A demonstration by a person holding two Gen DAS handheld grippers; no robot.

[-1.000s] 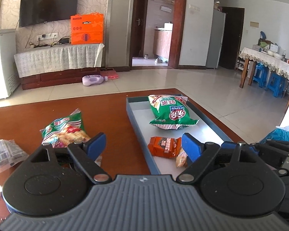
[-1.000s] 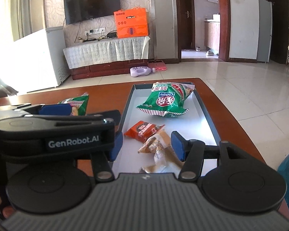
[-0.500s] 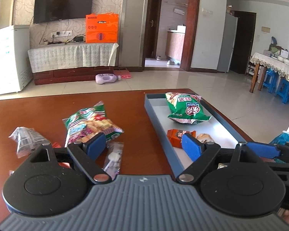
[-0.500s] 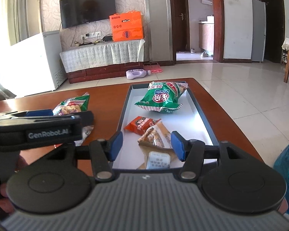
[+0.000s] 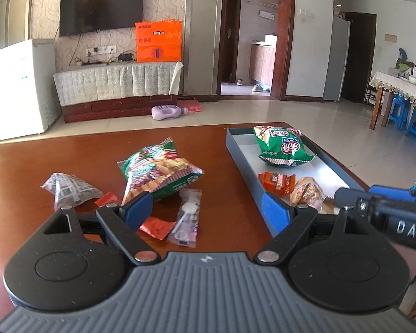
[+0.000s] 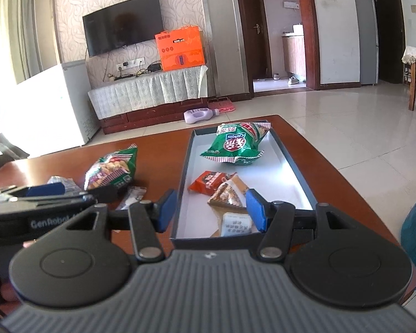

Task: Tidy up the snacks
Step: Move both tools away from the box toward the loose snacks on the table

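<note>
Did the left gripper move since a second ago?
Yes. The left gripper swung left, away from the tray; its open jaws now frame the loose snacks on the table.

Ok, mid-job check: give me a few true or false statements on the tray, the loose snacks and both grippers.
1. The green chip bag lies in the tray. True.
2. The left gripper grips a snack. False: its jaws are open and empty.
3. The tray holds one item. False: an orange packet and others lie there too.
4. A green cracker bag lies on the table, outside the tray. True.
5. The right gripper is open, holding nothing. True.
</note>
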